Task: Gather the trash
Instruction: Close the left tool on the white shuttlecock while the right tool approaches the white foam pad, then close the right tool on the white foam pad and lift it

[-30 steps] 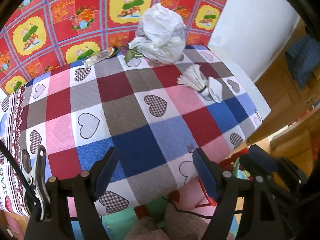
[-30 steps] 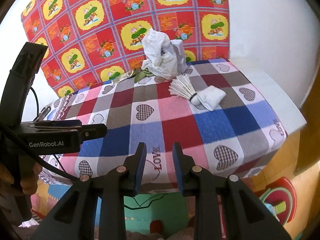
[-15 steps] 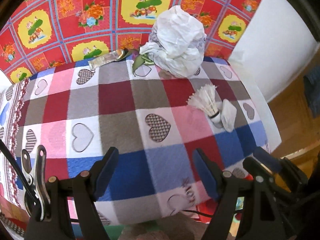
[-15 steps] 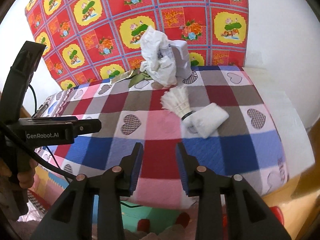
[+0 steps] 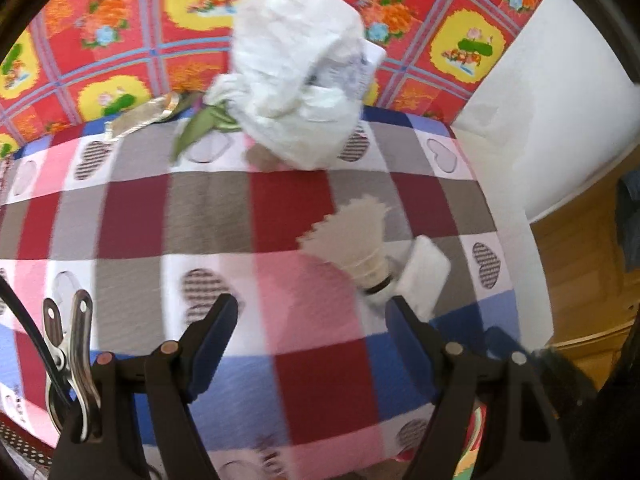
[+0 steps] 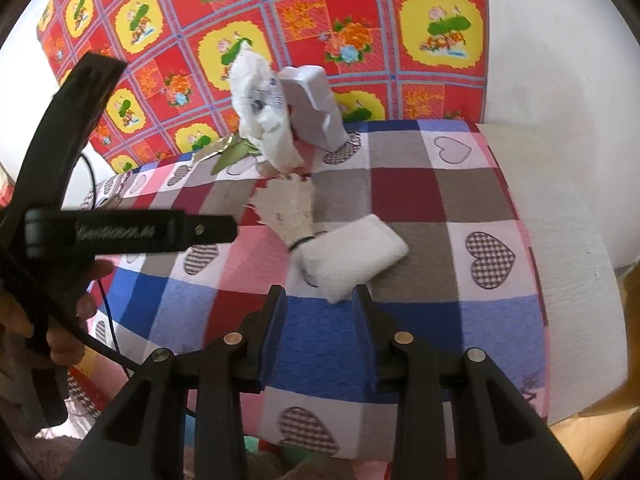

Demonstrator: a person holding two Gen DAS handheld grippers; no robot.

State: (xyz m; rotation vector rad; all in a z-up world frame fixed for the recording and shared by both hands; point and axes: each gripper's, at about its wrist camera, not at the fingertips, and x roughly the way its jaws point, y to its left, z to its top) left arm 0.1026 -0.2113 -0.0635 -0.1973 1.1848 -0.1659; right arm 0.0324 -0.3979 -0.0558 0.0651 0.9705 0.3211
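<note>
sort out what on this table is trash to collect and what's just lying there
Trash, as I judge it:
- shuttlecock
- folded tissue
- green leaf
- foil wrapper
- white plastic bag, perhaps the bag to fill

Just there:
- checked tablecloth
- red floral cloth
- metal clip

Pretty sure I was in somebody's home, not a lab. The table (image 6: 568, 240) wore a quilted checkered cloth (image 5: 312, 360) with little hearts, and a loud red floral oilcloth (image 6: 360, 12) hung across the top of the frame behind it. Plain white wall (image 5: 560, 92) at upper right, wooden floor (image 5: 576, 272) at right, colourful play mat (image 6: 86, 364) at lower left.
</note>
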